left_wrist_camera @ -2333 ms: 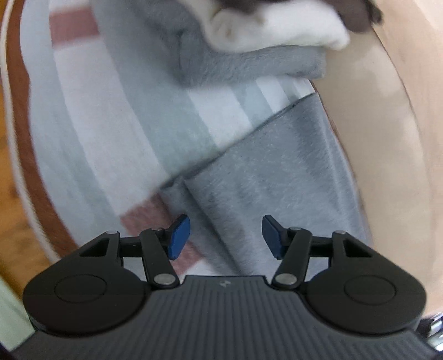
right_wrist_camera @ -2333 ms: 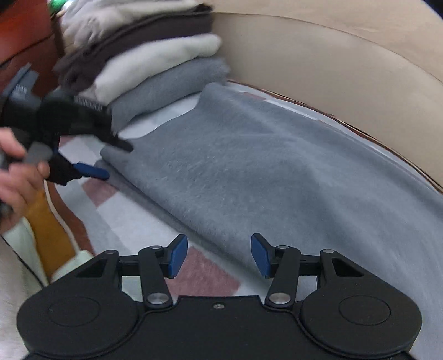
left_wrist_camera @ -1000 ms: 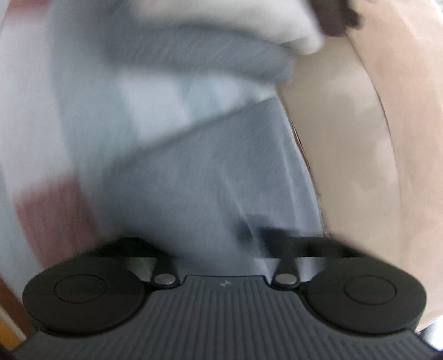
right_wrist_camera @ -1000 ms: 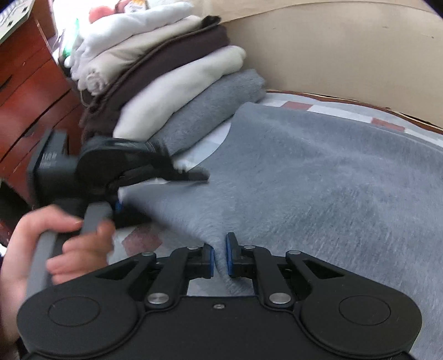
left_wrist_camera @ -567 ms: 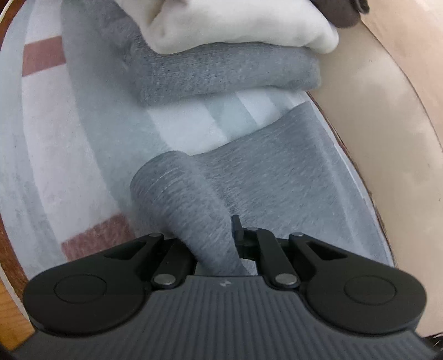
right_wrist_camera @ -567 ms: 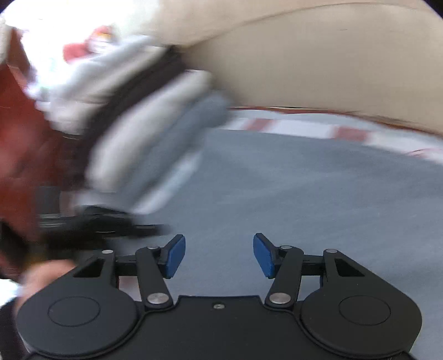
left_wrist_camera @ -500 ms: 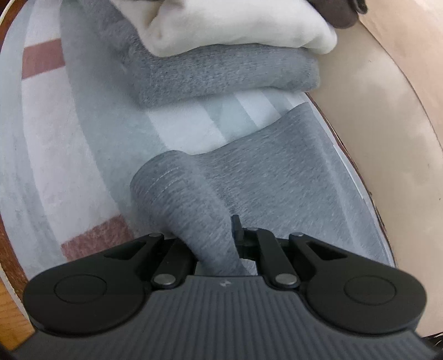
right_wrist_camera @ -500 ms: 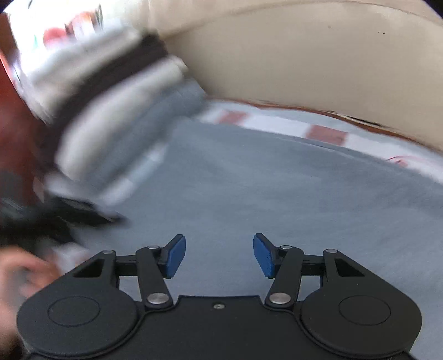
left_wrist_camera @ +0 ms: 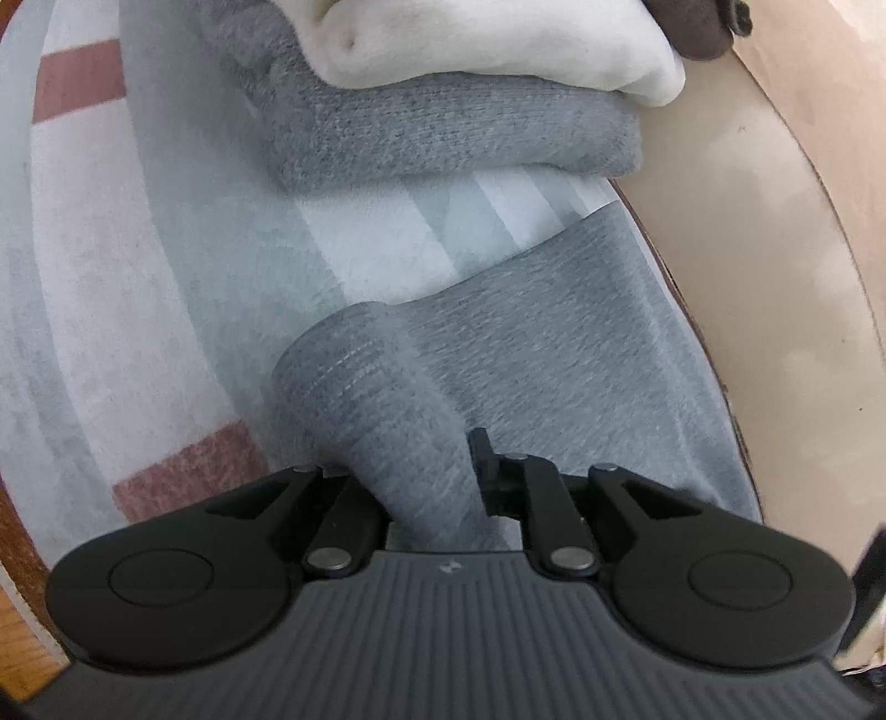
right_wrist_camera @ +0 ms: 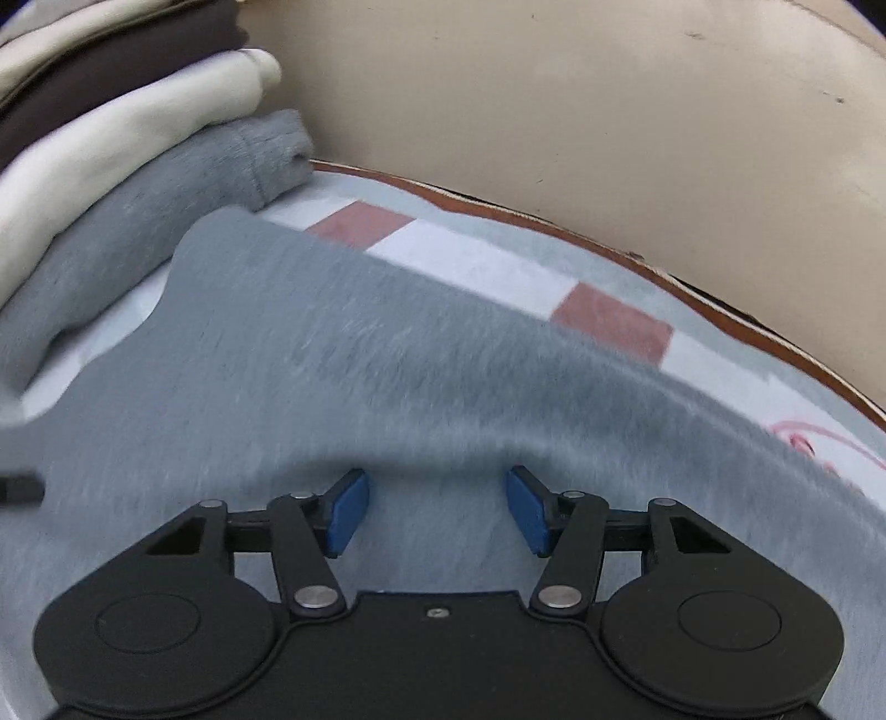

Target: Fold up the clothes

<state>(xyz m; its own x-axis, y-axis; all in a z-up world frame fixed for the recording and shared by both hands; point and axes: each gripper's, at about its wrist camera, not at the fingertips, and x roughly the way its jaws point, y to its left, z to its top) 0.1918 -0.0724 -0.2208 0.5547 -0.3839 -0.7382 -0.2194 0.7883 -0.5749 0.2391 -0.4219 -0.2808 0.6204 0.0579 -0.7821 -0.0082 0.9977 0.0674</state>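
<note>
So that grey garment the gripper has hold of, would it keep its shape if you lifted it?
Probably not. The grey garment bunches into a soft roll inside the left hand-held gripper, so it looks floppy. Its fuzzy knit likely grips rather than slips.

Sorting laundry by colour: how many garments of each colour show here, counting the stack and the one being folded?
Grey: 2, the folded grey sweater and the grey garment being folded
Cream: 2, cream sweater and cream top layer
Dark brown: 1, dark brown garment
Total: 5
</note>
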